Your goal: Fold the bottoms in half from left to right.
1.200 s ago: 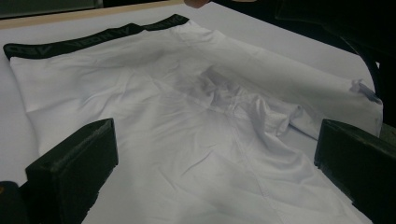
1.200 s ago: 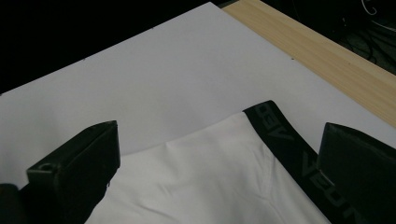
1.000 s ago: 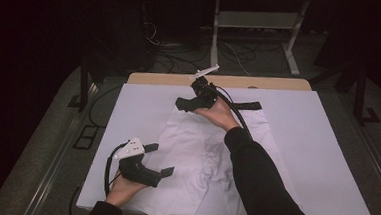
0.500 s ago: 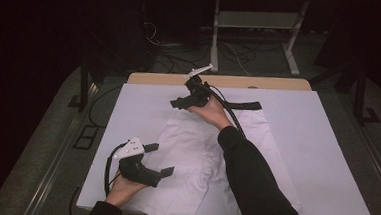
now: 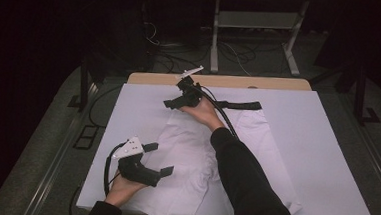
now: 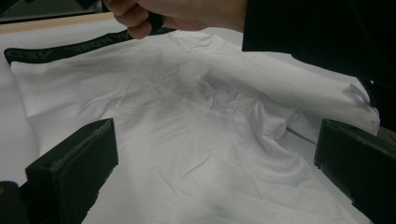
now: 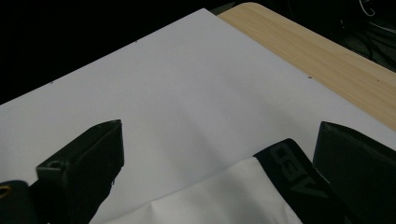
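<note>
Both grippers' jaws spread wide — right gripper at the white cloth garment's black waistband, left gripper over its near edge.

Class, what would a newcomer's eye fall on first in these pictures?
A crumpled white garment with a black waistband lies spread on the white-covered table. The right hand-held gripper hovers open at the waistband's far left corner; the left hand-held gripper is open near the front edge.

Only writing I can spot is on the black waistband of the white garment. Grey capital letters run along it, looks like "AB" up close in the right gripper view, and the rest is too blurry to read.
</note>
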A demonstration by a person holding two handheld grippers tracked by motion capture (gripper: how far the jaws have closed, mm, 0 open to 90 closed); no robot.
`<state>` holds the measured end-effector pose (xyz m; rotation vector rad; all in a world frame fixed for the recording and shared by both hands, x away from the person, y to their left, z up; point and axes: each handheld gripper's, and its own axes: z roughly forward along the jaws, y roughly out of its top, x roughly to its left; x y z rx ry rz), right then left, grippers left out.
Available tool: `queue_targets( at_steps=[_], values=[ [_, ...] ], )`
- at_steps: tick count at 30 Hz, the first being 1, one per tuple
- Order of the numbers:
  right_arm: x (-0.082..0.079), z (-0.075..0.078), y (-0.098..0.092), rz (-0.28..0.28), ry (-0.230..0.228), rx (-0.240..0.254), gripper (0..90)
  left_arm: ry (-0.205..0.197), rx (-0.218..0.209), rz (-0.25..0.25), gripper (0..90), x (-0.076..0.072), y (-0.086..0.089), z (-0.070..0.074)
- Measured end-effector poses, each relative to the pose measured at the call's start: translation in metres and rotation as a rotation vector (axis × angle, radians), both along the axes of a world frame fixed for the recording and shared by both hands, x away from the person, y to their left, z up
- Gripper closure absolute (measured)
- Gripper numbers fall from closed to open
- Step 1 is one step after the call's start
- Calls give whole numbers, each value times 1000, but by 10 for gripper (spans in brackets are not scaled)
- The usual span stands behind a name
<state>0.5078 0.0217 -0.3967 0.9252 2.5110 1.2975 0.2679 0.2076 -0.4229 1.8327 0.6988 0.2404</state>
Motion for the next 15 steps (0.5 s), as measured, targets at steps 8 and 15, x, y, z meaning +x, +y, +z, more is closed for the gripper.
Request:
queue_targets(
  at_steps=[8,15],
  values=[
    [10,-7,9,-22,-6,1,18,-2,-5,1,0,1,1,0],
    [15,-19,12,-48,-4,15,55,-3,-7,-1,0,0,2,1]
  ],
)
